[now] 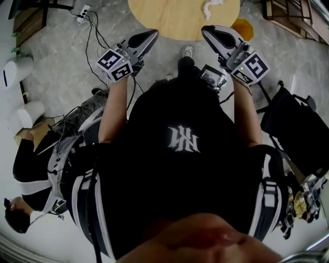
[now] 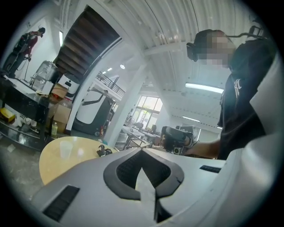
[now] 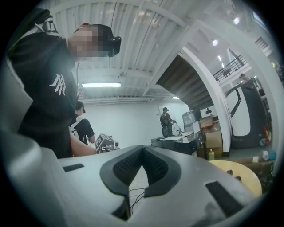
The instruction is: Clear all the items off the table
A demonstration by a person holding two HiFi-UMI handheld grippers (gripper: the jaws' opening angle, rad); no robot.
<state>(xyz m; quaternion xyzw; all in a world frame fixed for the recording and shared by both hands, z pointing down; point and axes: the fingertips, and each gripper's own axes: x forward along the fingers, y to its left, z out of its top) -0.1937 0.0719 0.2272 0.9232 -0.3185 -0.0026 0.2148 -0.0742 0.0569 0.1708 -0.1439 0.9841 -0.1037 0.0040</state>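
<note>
Both claws empty, jaws fully together, nothing between the pads. Head view: left claw (image 1: 152,34) at 11 o'clock, right claw (image 1: 206,30) at 1 o'clock, both tips at the near edge of the round wooden counter (image 1: 169,18) at 12. White crumpled wad (image 1: 212,7) on the counter toward 1 o'clock. Left gripper view: clear cup (image 2: 65,151) and small black item (image 2: 104,151) on the counter, black item at the cup's 3 o'clock.

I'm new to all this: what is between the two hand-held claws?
The head view shows grey floor, a light shoe and the near rim of the round wooden table between the left gripper and the right gripper, both shut.
</note>
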